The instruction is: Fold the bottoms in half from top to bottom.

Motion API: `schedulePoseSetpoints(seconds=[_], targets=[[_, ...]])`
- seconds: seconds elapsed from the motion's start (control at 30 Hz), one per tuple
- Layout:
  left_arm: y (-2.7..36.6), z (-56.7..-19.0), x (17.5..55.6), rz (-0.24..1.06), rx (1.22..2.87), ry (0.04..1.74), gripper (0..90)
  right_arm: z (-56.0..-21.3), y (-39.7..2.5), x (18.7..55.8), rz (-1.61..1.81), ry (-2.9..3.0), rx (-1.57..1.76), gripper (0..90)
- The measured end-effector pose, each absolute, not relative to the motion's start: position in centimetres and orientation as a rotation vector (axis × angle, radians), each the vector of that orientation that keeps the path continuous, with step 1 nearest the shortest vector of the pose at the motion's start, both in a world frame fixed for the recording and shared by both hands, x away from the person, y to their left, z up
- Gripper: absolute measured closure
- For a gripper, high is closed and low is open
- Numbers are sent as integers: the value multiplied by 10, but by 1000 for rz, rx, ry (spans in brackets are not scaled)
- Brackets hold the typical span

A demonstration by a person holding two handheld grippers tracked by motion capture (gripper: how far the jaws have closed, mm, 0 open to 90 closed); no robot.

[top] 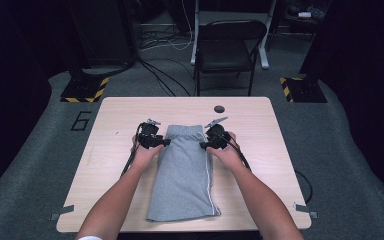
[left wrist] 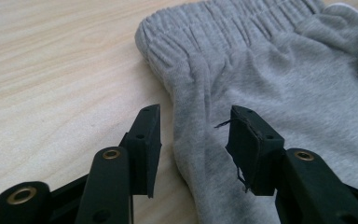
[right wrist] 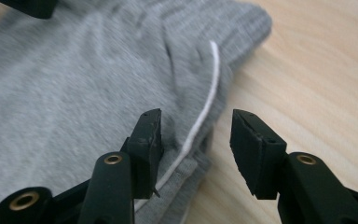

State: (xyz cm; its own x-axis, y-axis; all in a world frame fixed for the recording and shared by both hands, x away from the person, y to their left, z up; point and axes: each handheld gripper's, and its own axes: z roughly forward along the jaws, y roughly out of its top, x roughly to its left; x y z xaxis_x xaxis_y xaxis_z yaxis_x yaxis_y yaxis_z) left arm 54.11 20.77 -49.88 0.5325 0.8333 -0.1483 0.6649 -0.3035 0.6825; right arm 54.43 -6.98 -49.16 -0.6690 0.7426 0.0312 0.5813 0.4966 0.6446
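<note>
Grey shorts [top: 185,172] lie folded lengthwise in the middle of the wooden table [top: 110,145], the elastic waistband [left wrist: 223,23] at the far end and the leg hems toward the near edge. The cloth looks like soft, light sweatshirt jersey: it will sag and drape as soon as it is lifted, it will not slip much between the pads, and nothing about it is fragile. The left gripper [left wrist: 193,140] sits at the left edge of the garment just below the waistband, its jaws apart with the folded edge standing between them but not yet pinched. The right gripper [right wrist: 196,140] is at the opposite edge, beside the white piping [right wrist: 205,107] that runs down the side seam, and its jaws are likewise spread, one over the fabric and one over bare wood. The best hold is probably the thick folded edges close to the gathered band, where several layers stack up; pinching all layers together should keep the fold from opening when the top end is raised.
</note>
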Motion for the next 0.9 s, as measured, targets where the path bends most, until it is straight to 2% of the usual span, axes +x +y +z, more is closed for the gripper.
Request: schedulePoseSetpoints(seconds=[0.2, 0.33, 0.7, 0.9], targets=[[203, -508, 543, 263, 2064, 1225, 574, -501, -71, 546, 905, 2517, 1148, 509], [200, -511, 542, 237, 2040, 1240, 635, -506, -71, 547, 921, 2528, 1165, 519], [198, -512, 539, 226, 2045, 1232, 805, -504, -67, 543, 932, 2587, 1127, 745], [201, -508, 531, 224, 2076, 1187, 833, -500, -66, 537, 888, 2641, 1070, 782]])
